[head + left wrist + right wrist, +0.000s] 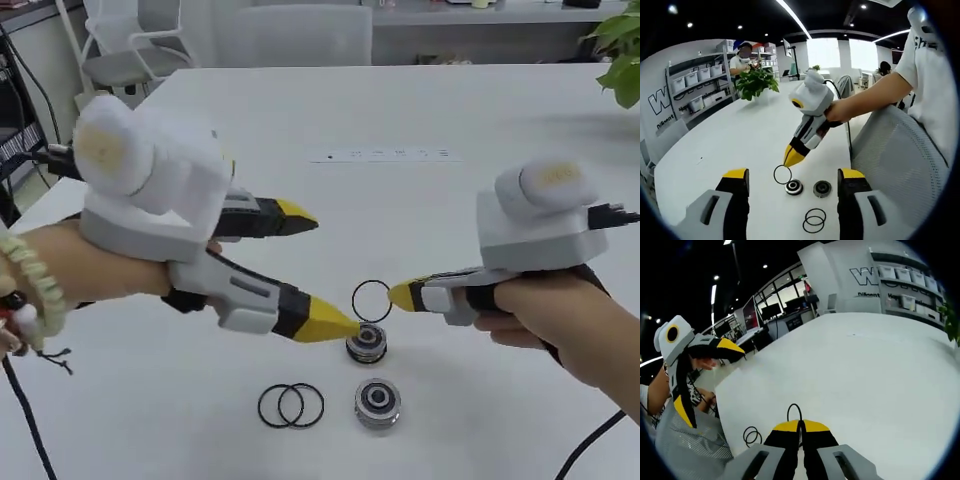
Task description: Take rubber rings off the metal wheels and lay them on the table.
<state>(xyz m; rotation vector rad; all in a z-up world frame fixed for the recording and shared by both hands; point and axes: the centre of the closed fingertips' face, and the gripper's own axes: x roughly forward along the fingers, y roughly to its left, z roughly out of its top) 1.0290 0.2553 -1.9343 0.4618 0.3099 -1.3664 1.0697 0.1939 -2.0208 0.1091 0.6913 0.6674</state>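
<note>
At the left of the head view a left hand (95,270) with a bead bracelet (30,285) holds the left claw (322,270). Its jaws stand wide apart, one tip high over the white surface (450,210), the other low and close beside the far wheel (367,343); I cannot tell if that tip touches it. Nothing is between the jaws. In the left gripper view both wheels lie ahead in the gap between the two yellow tips, well apart from either.

Just in front of that claw, toward the person, a pair of rings (291,405) lies flat on the surface, black and thin, overlapping each other. To their right is the near wheel (378,403), metal, lying on its side, just beside the pair but apart from it. The far wheel lies right behind it, with a small gap between the two.

Just above the far wheel a ring (371,300) stands upright, pinched at its right edge. The right claw (400,296) has its jaws closed tight on it; the right gripper view shows the thin black loop rising from between the shut yellow tips. A right hand (545,315) holds this claw from the right. A plant (622,60) shows at the upper right edge.
</note>
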